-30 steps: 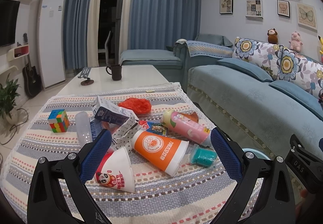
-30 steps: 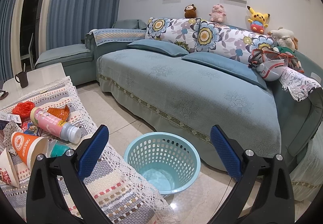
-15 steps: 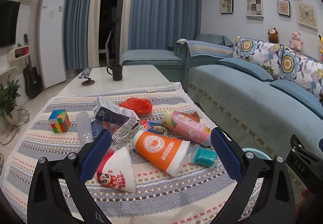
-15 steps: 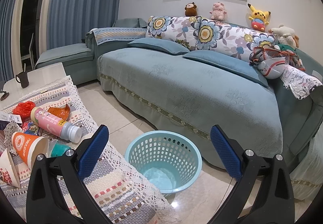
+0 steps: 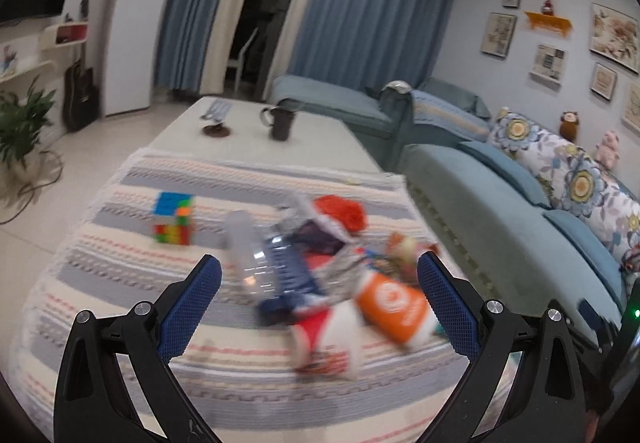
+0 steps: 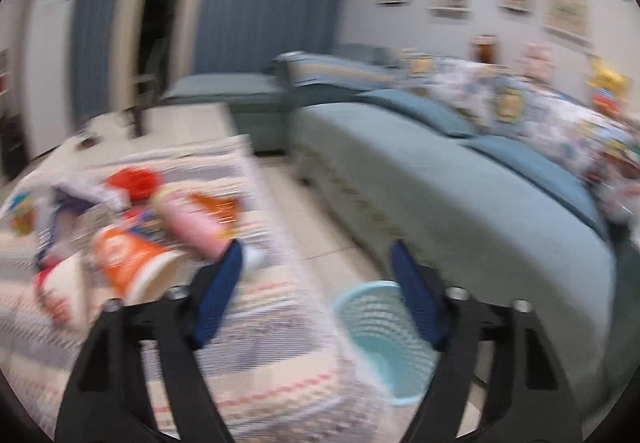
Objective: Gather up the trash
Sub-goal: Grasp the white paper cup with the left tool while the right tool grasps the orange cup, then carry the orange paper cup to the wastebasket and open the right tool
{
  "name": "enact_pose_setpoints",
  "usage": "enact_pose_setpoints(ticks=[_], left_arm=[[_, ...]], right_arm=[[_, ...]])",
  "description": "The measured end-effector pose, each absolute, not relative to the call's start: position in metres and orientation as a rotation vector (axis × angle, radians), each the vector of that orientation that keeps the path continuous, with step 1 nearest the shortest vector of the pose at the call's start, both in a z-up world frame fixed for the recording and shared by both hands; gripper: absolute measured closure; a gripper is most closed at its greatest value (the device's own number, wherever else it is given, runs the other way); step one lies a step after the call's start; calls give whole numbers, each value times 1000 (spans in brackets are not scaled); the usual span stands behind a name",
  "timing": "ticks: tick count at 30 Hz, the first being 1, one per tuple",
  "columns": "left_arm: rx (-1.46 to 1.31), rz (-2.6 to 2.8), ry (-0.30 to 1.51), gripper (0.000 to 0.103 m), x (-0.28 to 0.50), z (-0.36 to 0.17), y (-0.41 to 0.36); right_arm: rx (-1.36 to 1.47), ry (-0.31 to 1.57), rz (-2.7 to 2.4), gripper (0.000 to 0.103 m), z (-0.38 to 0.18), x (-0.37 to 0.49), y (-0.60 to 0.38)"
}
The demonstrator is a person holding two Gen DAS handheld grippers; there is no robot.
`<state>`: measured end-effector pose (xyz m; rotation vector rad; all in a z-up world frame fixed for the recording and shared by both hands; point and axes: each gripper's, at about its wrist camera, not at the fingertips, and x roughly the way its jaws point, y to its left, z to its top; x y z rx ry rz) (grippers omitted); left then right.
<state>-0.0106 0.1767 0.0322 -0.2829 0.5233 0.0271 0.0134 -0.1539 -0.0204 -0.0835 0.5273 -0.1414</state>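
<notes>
A heap of trash lies on the striped tablecloth (image 5: 120, 283): an orange paper cup (image 5: 394, 307), a white and red cup (image 5: 324, 339), a clear plastic bottle (image 5: 244, 247), a crumpled box (image 5: 316, 239) and a red bag (image 5: 342, 211). My left gripper (image 5: 318, 297) is open and empty, just above the heap. My right gripper (image 6: 316, 283) is open and empty, over the table's right edge, near the pink bottle (image 6: 192, 223) and orange cup (image 6: 124, 255). The light blue basket (image 6: 384, 339) stands on the floor below it. Both views are blurred.
A Rubik's cube (image 5: 174, 219) sits on the cloth left of the heap. A dark mug (image 5: 282, 123) and a small stand (image 5: 216, 119) are at the table's far end. A blue sofa (image 6: 460, 195) runs along the right, close to the basket.
Both grippers have swung left and forward toward the trash heap. The left one is closer to the bottle and box. The right one's jaws have narrowed a little but stay open.
</notes>
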Motion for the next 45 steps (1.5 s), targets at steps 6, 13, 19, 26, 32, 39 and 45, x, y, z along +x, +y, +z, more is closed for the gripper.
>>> enact_pose_setpoints(ticks=[6, 13, 19, 26, 32, 39, 45], left_arm=[[-292, -56, 668, 11, 3, -11, 188], [-181, -117, 778, 17, 46, -59, 157], [-229, -184, 836, 21, 76, -80, 154], [-277, -242, 909, 44, 86, -106, 146], [-285, -275, 905, 47, 69, -103, 139], [-287, -263, 849, 55, 45, -83, 144], [-311, -208, 795, 55, 23, -68, 166]], right_arm=[[-88, 613, 158, 61, -40, 45, -106], [-95, 689, 294, 61, -56, 80, -81], [-69, 776, 380, 61, -73, 115, -72], [-86, 844, 392, 36, -96, 141, -61], [-62, 900, 416, 15, -110, 149, -55], [-75, 940, 504, 58, -116, 135, -35], [-99, 856, 562, 86, -92, 100, -24]])
